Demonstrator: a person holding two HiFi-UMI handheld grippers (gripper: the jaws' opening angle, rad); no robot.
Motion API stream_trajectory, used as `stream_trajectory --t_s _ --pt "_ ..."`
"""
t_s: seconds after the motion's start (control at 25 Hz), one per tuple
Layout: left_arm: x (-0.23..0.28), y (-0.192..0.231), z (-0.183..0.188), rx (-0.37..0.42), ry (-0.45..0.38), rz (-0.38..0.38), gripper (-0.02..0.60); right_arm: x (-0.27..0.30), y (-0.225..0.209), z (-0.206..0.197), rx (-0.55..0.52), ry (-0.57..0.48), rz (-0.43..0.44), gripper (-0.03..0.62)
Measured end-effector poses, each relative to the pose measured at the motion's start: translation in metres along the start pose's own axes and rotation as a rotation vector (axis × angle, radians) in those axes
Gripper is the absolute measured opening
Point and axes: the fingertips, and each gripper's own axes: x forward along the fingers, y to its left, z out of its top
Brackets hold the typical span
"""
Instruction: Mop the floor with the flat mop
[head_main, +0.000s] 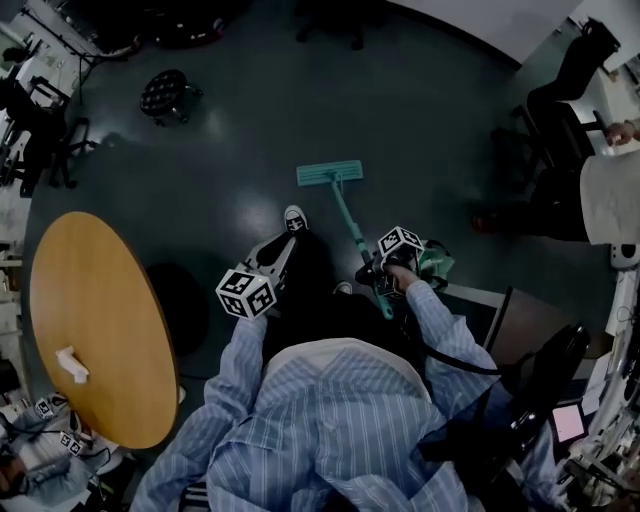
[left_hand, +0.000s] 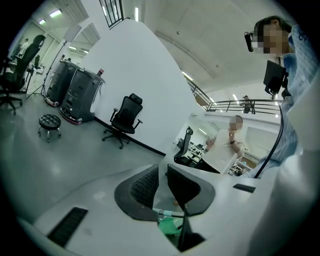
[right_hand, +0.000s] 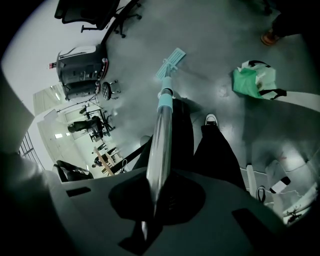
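Note:
The flat mop's teal head (head_main: 330, 173) lies flat on the dark floor ahead of my feet; it also shows far down the right gripper view as the mop head (right_hand: 170, 62). Its pole (head_main: 352, 232) slants back to my right gripper (head_main: 374, 272), which is shut on it. In the right gripper view the metal pole (right_hand: 161, 145) runs straight out between the jaws of that gripper (right_hand: 159, 189). My left gripper (head_main: 279, 251) hangs left of the pole, apart from it. In its own view the left gripper (left_hand: 163, 183) is shut, a thin slit between the pads, gripping nothing.
A round wooden table (head_main: 90, 320) stands at my left. A black stool (head_main: 163, 93) sits far left, and a seated person (head_main: 560, 150) is at the right. A green bag (right_hand: 253, 79) lies by my right side. An office chair (left_hand: 125, 120) stands by the white wall.

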Motion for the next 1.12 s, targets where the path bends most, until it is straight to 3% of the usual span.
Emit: stream_trajectory --t_s 0.4,0.68,0.96,1.12 --pt "-0.019 -0.018 -0.009 0.024 0.057 -0.064 0.058 0.013 -0.018 -0.056 0.03 -0.001 0.021 0.031" --pt "-0.026 -0.021 0.004 0.04 0.063 -0.099 0.058 0.009 -0.015 -0.081 0.075 0.003 0.051 0.032" --pt "-0.043 -0.018 0.007 0.042 0.07 -0.096 0.058 0.009 -0.007 -0.106 0.127 0.002 0.098 0.032" --pt "-0.023 -0.009 0.002 0.031 0.071 -0.094 0.058 0.005 -0.014 -0.086 0.151 0.002 0.145 0.032"
